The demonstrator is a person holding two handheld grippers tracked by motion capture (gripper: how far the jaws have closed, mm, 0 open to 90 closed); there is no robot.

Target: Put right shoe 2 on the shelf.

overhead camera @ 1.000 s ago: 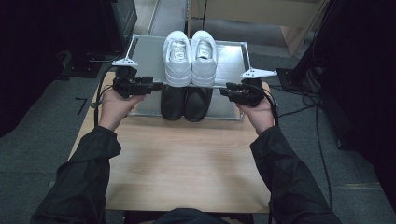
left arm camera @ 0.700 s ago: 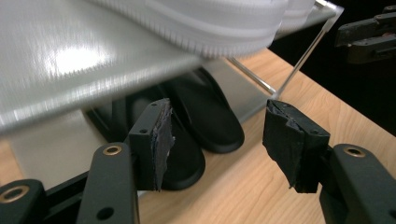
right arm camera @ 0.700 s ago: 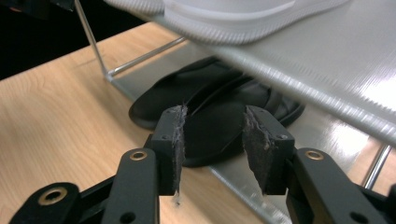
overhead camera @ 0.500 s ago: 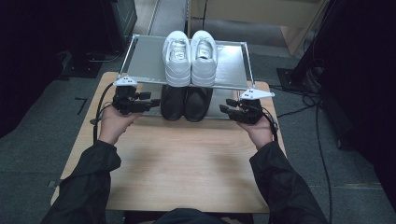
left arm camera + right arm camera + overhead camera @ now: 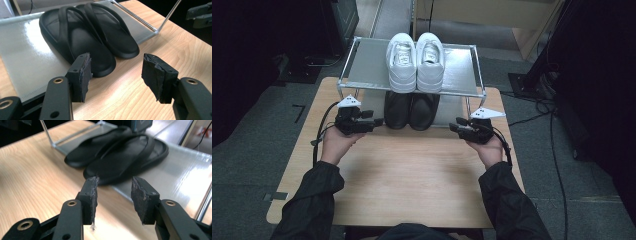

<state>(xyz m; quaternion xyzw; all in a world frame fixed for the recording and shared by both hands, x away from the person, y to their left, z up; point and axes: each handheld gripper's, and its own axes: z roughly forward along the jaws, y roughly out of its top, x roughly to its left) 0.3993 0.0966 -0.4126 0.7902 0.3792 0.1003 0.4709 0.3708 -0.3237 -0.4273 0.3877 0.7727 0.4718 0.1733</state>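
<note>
Jaws of both the left gripper (image 5: 117, 75) and right gripper (image 5: 113, 195) have just been opening, nothing between them; the black rubber flip-flops (image 5: 411, 110) ahead are best approached squarely by their near edges.

Two black flip-flops (image 5: 411, 110) are lying flat, side by side and touching, on the bottom shelf (image 5: 27, 62) of a small rack, with their front ends sticking out over the wooden table (image 5: 412, 175). Each one is showing a thick strap. The pair is sitting between the left gripper (image 5: 377, 121) and the right gripper (image 5: 455, 126), just in front of both, near the open tips but not touching them.
</note>
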